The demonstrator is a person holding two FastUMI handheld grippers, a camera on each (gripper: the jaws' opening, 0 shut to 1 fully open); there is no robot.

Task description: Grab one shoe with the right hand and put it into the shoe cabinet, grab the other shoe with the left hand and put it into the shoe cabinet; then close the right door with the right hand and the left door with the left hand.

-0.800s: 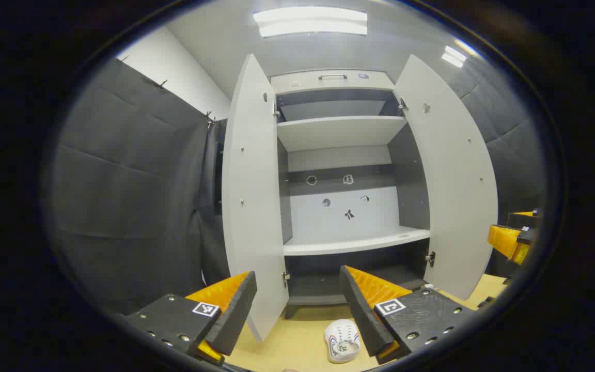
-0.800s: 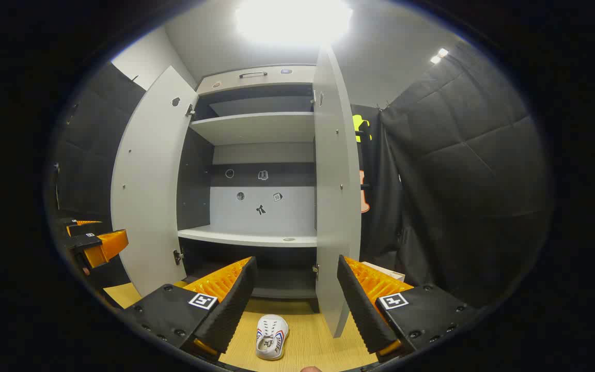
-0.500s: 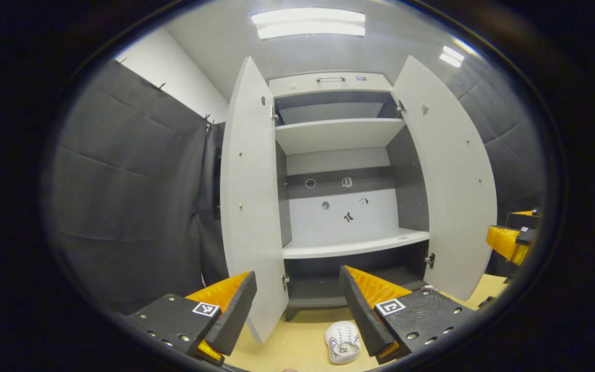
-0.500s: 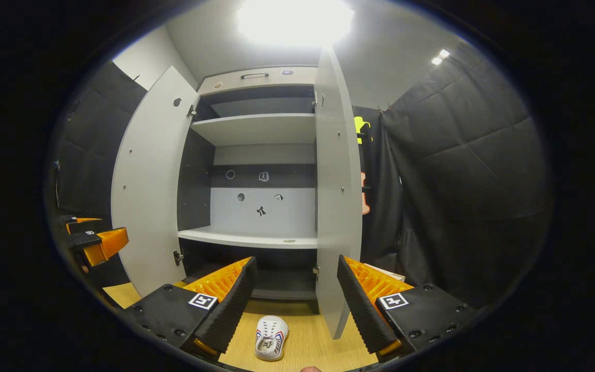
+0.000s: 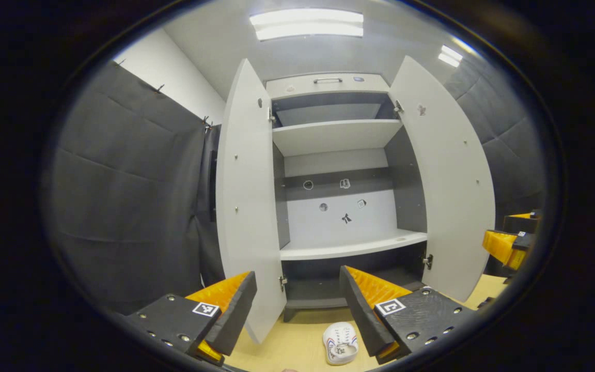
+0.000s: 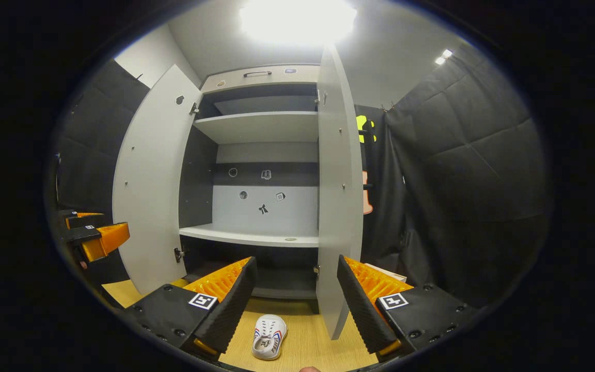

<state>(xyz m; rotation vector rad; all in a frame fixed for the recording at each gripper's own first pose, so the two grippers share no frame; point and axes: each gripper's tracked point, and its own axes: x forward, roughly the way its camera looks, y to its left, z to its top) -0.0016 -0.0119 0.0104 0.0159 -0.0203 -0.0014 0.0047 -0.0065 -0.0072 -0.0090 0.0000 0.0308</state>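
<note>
The shoe cabinet (image 5: 339, 155) (image 6: 261, 150) stands ahead with both doors swung wide. Its left door (image 5: 248, 196) (image 6: 147, 181) and right door (image 5: 447, 175) (image 6: 339, 191) hang open. A white shoe (image 5: 340, 342) lies on the wooden floor below my left gripper (image 5: 297, 305), partly behind its right finger. Another white shoe (image 6: 269, 336) lies on the floor between the fingers of my right gripper (image 6: 295, 297). Both grippers are open and hold nothing. The right gripper (image 5: 509, 243) shows at the right edge of the left gripper view, and the left gripper (image 6: 93, 237) at the left edge of the right gripper view.
Grey shelves (image 5: 349, 245) inside the cabinet carry nothing. Dark padded walls (image 5: 122, 196) (image 6: 468, 186) close in both sides. A light box (image 6: 385, 271) sits on the floor to the right of the right door. The wooden floor (image 6: 308, 343) runs up to the cabinet base.
Both views have shifted slightly; the cabinet sits a little lower and nearer in frame. The shoes lie where they were and both grippers stay open.
</note>
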